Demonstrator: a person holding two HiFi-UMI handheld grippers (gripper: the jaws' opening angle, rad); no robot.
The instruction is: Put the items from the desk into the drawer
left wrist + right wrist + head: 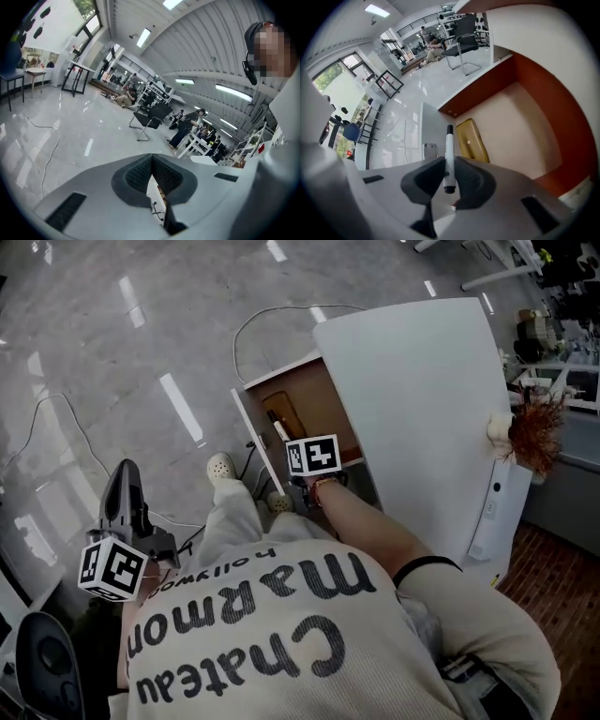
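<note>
The right hand-held gripper (449,164) is clamped on a marker pen (449,150): in the right gripper view both dark pads press the pen's white barrel from left and right. The pen's long axis runs along the jaws, almost straight up the frame. One black end sits low between the pads, and the other black end points away from the camera, toward the upper middle of the frame. The pen is held over the open drawer (534,93), which has reddish-brown walls and a pale beige bottom. I cannot tell whether the far tip touches anything.

Just right of that tip, a flat mustard-yellow object (472,140) lies on the drawer bottom, its length also running roughly up the frame with a slight tilt. Behind the pen's far end stands the drawer's white front panel (433,126).

In the head view this gripper's marker cube (312,456) sits at frame centre, over the drawer's near edge. The white table (412,381) fills the upper right.

The left hand-held gripper (152,158) is closed and empty. In the left gripper view its pads meet at the tips with nothing between them. In the head view it hangs at the lower left, well apart from the drawer, above the glossy grey floor (141,334), where a thin cable (66,413) trails.
</note>
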